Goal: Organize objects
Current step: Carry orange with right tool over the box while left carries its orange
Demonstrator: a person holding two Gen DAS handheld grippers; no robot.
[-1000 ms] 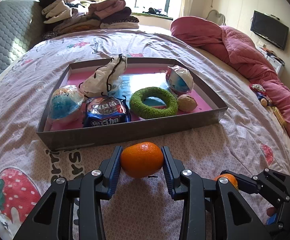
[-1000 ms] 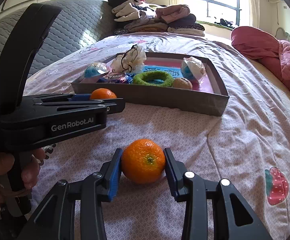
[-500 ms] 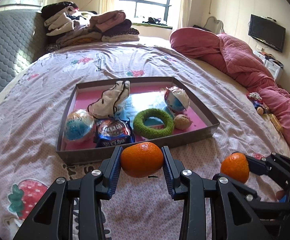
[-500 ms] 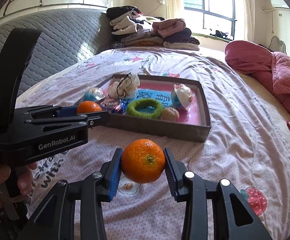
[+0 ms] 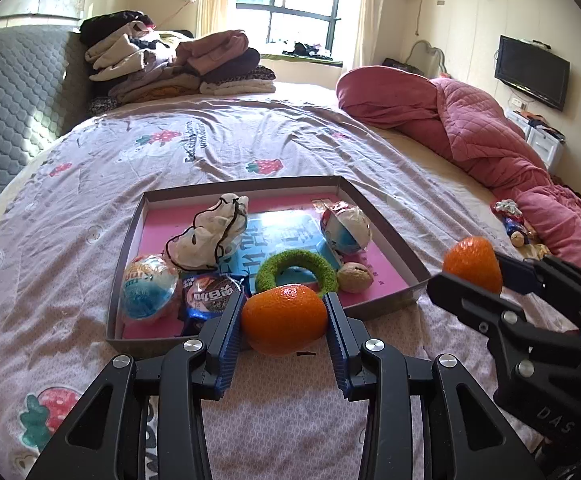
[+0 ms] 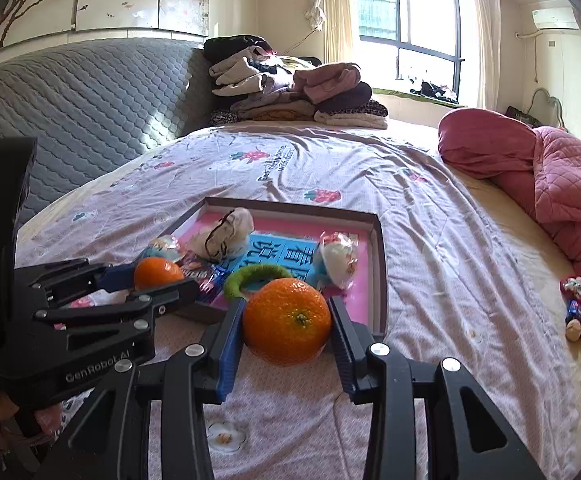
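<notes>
My left gripper (image 5: 284, 322) is shut on an orange (image 5: 284, 320) and holds it in the air just before the near wall of a shallow brown tray (image 5: 386, 222) with a pink floor. My right gripper (image 6: 286, 322) is shut on a second orange (image 6: 286, 320), raised to the right of the left one; it also shows in the left wrist view (image 5: 472, 264). The tray (image 6: 380, 248) holds a green ring (image 5: 296, 266), a walnut (image 5: 354, 276), two blue-white wrapped balls (image 5: 146, 286), a dark snack packet (image 5: 210, 294) and a white pouch (image 5: 210, 236).
The tray lies on a bed with a lilac printed sheet (image 5: 230, 144). A pink quilt (image 5: 470, 132) is heaped on the right, folded clothes (image 5: 178, 68) at the far end, a grey padded headboard (image 6: 82, 96) on the left. Small wrapped items (image 6: 578, 308) lie by the right edge.
Both grippers have risen and drawn back from the bed with their oranges. The tray now looks smaller and lower, and the right gripper stands higher beside the left.
</notes>
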